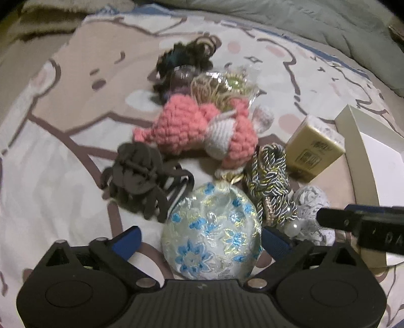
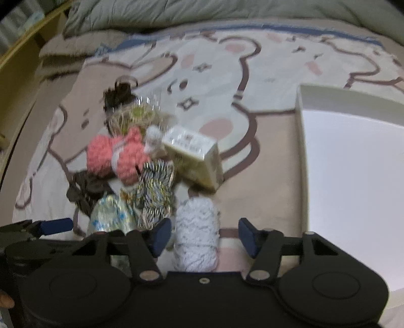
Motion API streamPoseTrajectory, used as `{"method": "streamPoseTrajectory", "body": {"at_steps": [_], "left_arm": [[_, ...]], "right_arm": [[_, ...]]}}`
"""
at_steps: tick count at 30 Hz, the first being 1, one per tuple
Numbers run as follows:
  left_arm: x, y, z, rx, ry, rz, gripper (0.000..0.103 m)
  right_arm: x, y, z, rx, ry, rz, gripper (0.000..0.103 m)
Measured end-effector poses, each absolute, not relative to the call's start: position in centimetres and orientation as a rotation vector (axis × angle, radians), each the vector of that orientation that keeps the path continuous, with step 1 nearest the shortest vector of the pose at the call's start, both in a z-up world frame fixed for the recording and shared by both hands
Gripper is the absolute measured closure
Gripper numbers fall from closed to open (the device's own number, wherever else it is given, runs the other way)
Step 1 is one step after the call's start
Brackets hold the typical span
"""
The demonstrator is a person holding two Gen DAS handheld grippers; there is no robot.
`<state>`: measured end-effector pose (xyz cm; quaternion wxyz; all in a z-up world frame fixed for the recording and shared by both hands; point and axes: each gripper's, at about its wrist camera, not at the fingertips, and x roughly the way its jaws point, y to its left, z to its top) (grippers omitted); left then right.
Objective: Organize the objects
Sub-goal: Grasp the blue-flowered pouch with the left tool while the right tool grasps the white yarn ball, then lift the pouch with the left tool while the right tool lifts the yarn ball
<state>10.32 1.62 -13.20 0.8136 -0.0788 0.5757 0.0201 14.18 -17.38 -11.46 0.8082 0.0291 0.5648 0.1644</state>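
Note:
A heap of hair accessories lies on a bear-print blanket. My left gripper points down over a round pale brocade pouch with blue flowers. The pouch sits between the open fingers, with a gap at the left pad. My right gripper straddles a white lace scrunchie. Its jaws stand open, and the right pad is clear of the lace. Beyond lie a brown claw clip, a pink crochet piece, a striped twisted cord and a gold box.
An open white box stands at the right on the blanket. A dark fuzzy scrunchie and a clear bag of gold hair ties lie at the far end of the heap. A grey-green duvet borders the back.

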Motion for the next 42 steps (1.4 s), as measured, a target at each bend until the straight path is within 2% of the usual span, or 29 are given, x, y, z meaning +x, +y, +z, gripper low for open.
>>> {"method": "streamPoseTrajectory", "body": {"at_steps": [6,9,11,12,13,16,19,23,30,33,35,36,37,42], "left_arm": [[10.8,1.2,-14.5,-0.191,1.263,0.035,0.01],[10.9,1.1,-15.0,-0.202,1.272,0.033,0.011],[10.9,1.1,-15.0,-0.206,1.27,0.008,0.016],[10.9,1.1,-15.0,-0.209,1.268,-0.003,0.02],[10.9,1.0,-14.9,-0.207,1.267,-0.004,0.021],[10.9,0.8,-14.8,-0.197,1.261,-0.012,0.026],[11.0,1.0,-14.3,-0.193,1.25,-0.016,0.034],[10.8,1.4,-13.8,-0.201,1.245,-0.026,0.04],[10.0,2.1,-12.1,-0.231,1.197,-0.034,0.058],[9.6,2.3,-11.9,-0.245,1.188,-0.036,0.056],[9.3,2.3,-12.0,-0.263,1.188,-0.021,0.036],[9.2,2.2,-12.0,-0.261,1.183,-0.009,0.019],[9.1,1.9,-12.0,-0.247,1.176,-0.001,0.014],[9.2,0.2,-12.8,-0.153,1.185,-0.023,0.014]], "right_arm": [[14.5,-16.6,-13.2,0.033,1.281,0.371,0.045],[14.6,-16.5,-13.7,0.042,1.304,0.378,0.048],[14.7,-16.6,-13.8,0.06,1.309,0.386,0.049],[14.8,-16.6,-13.8,0.067,1.311,0.389,0.053],[14.8,-16.6,-13.9,0.078,1.313,0.398,0.061],[14.7,-16.5,-13.8,0.08,1.307,0.414,0.065],[14.6,-16.3,-13.6,0.066,1.299,0.417,0.067],[14.5,-16.6,-13.0,0.06,1.285,0.419,0.068],[13.7,-17.8,-10.8,0.076,1.211,0.419,0.068],[13.3,-18.2,-9.9,0.086,1.182,0.422,0.068],[13.0,-18.4,-9.5,0.087,1.166,0.422,0.068],[12.9,-18.4,-9.4,0.089,1.163,0.423,0.068],[12.8,-18.5,-9.2,0.092,1.161,0.424,0.068],[12.8,-18.6,-9.1,0.093,1.156,0.427,0.068]]}}
